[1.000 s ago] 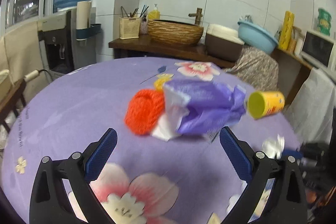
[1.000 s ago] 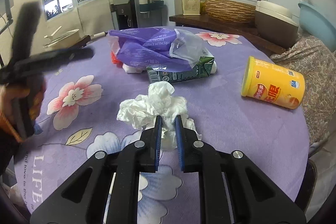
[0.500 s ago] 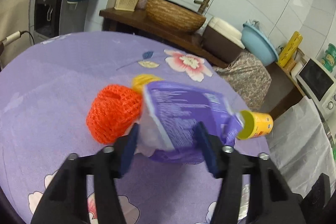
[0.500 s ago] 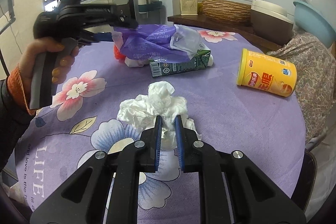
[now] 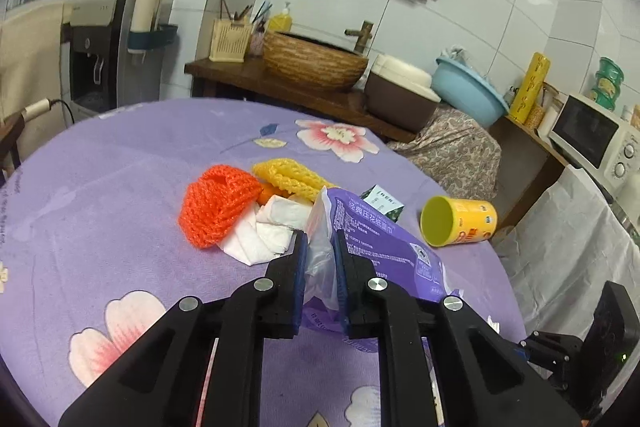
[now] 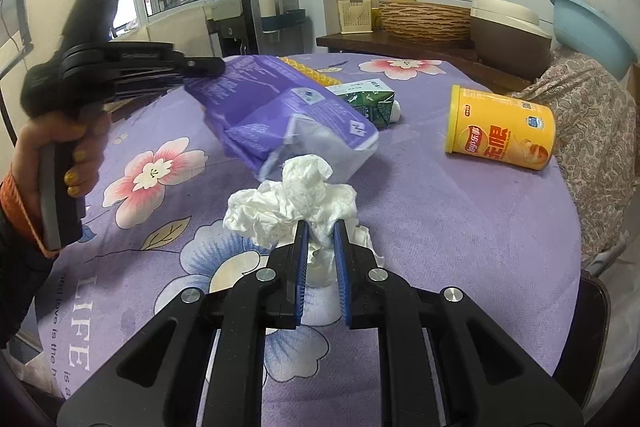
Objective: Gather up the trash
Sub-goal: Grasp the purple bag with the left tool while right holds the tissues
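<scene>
My left gripper (image 5: 320, 239) is shut on the edge of a purple plastic wrapper (image 5: 384, 247) and holds it off the purple flowered tablecloth (image 5: 100, 187). In the right wrist view the wrapper (image 6: 280, 107) hangs from the left gripper (image 6: 208, 67) with its open end down. My right gripper (image 6: 320, 227) is shut on a crumpled white tissue (image 6: 292, 199) just under that open end. On the cloth lie an orange net (image 5: 216, 203), a yellow net (image 5: 292, 175), folded white tissues (image 5: 268, 231), a green carton (image 6: 364, 99) and a yellow chip can (image 6: 500, 127).
The round table's edge drops off on the right, by a chair draped in patterned fabric (image 5: 452, 147). A wooden counter (image 5: 304, 95) with a basket basin and tubs runs behind. A water dispenser (image 5: 108, 47) stands at the back left.
My left gripper moved in over the pile, closed on the purple wrapper and lifted it toward the tissue. My right gripper stayed shut on the tissue and hardly moved.
</scene>
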{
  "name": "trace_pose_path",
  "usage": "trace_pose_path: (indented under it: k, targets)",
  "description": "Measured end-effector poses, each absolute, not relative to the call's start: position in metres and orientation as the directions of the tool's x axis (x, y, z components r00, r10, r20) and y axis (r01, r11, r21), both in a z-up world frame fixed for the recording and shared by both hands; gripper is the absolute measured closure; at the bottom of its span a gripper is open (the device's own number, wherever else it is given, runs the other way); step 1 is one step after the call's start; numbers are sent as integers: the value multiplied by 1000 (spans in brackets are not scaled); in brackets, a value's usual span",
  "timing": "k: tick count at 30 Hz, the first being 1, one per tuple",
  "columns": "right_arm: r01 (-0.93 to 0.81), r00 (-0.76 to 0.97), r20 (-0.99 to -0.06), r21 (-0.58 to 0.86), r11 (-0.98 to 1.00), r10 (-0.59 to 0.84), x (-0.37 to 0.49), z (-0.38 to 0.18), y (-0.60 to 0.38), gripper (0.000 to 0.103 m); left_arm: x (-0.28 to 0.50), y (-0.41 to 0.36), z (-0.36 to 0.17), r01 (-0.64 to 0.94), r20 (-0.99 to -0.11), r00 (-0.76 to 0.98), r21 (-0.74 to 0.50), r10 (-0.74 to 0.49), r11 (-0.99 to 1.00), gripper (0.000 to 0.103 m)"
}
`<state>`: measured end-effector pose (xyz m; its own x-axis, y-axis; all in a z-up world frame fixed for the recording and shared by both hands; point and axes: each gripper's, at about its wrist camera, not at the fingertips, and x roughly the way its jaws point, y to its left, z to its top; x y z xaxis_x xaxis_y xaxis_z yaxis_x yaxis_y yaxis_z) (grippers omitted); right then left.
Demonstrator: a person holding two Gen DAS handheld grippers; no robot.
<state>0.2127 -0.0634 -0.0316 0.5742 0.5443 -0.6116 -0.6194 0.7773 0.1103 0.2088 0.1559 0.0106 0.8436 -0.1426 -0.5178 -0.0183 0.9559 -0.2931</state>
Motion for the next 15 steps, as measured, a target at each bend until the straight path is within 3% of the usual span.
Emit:
trace_pose_path:
  k: [7,15]
  targets:
    - [-608,606,-579,105,787,546,189,-24,-86,89,164,151,28,-75,-433,901,-199,-19,977,89]
    - [-556,654,-545,124,822,525,165,-22,-128,89,136,125,36,-37,-405,913,-200,-48,979,89]
